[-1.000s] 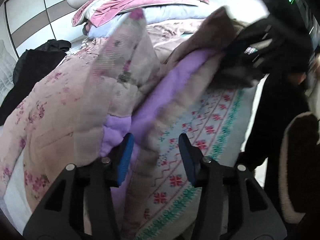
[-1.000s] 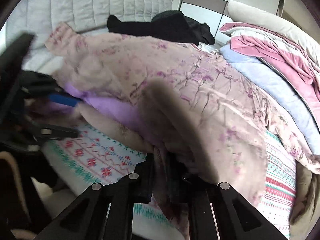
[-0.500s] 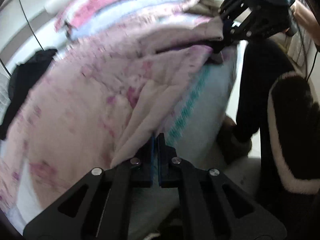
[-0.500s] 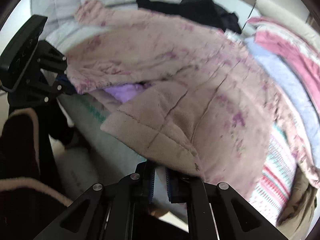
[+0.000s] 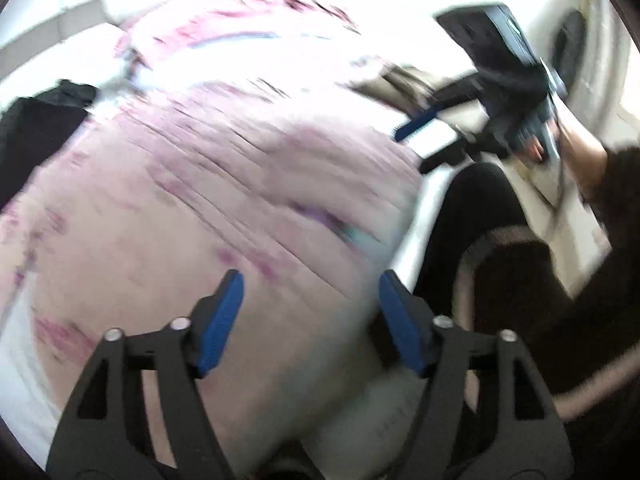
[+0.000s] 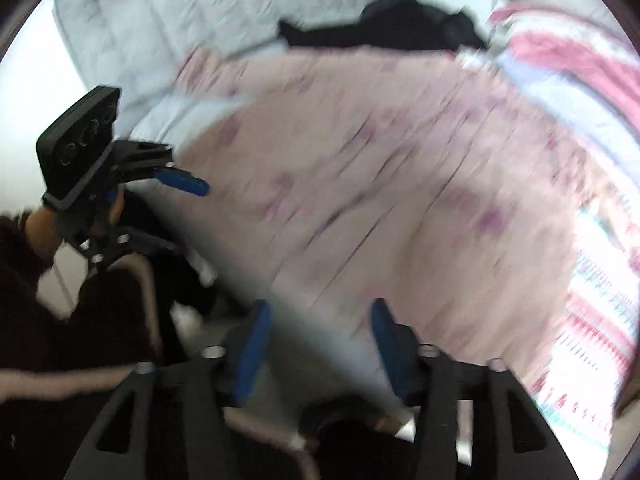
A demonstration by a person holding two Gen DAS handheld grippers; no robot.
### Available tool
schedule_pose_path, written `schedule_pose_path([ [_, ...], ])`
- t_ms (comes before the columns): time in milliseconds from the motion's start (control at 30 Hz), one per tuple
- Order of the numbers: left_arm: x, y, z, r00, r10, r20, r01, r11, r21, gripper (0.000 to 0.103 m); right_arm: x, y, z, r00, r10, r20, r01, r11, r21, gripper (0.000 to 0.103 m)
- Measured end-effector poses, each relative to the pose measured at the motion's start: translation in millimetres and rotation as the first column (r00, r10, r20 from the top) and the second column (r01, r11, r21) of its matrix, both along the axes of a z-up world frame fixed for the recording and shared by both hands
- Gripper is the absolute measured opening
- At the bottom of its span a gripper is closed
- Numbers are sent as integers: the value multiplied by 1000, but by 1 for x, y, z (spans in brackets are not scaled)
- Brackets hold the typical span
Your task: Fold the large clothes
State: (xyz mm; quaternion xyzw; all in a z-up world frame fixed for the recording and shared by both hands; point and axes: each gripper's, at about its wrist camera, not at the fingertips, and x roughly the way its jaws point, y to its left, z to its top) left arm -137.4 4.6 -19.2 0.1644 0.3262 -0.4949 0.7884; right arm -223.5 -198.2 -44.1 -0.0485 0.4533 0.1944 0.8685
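Both grippers angle down over the pink floral quilted garment [image 5: 192, 208]. Left gripper [image 5: 310, 316] and right gripper [image 6: 320, 344]: jaws opening, apparently gripping nothing; motion blur hides detail.

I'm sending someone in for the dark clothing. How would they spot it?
Start at the big pink floral quilted garment spread over the bed. At its far edge lies the black garment: the only black thing among pale and pink fabrics.
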Motion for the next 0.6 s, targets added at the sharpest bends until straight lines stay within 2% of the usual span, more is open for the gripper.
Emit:
schedule_pose_path([
  [100,44,-10,-8,995,102,25,-102,995,-3,74,34,-11,-8,987,-111,116,116,993,-30,65],
  [133,54,-13,-17,991,133,25,-133,991,12,74,45,-15,-14,982,-142,127,148,988,-38,65],
  [200,78,-18,-43,986,169,3,-169,983,76,74,69,-30,-42,967,-231,105,238,970,-52,65],
  [267,86,-15,-69,981,186,-61,-176,975,139,74,80,-43,-73,953,-299,52,302,951,-68,65],
  [300,84,-9,-80,977,193,-94,-179,975,134,74,78,-52,-87,946,-323,15,324,944,-55,65],
  [333,76,-1,-82,975,202,-94,-193,977,95,74,74,-61,-102,936,-350,-29,350,937,-24,66],
  [400,67,13,-81,968,208,-139,-201,977,64,74,51,-66,-105,933,-360,30,359,933,34,66],
  [500,61,33,-75,958,196,-209,-192,981,42,74,33,-61,-101,926,-378,14,378,926,9,69],
  [600,57,45,-71,948,217,-231,-211,976,50,76,22,-59,-93,932,-363,-5,362,931,-51,70],
])
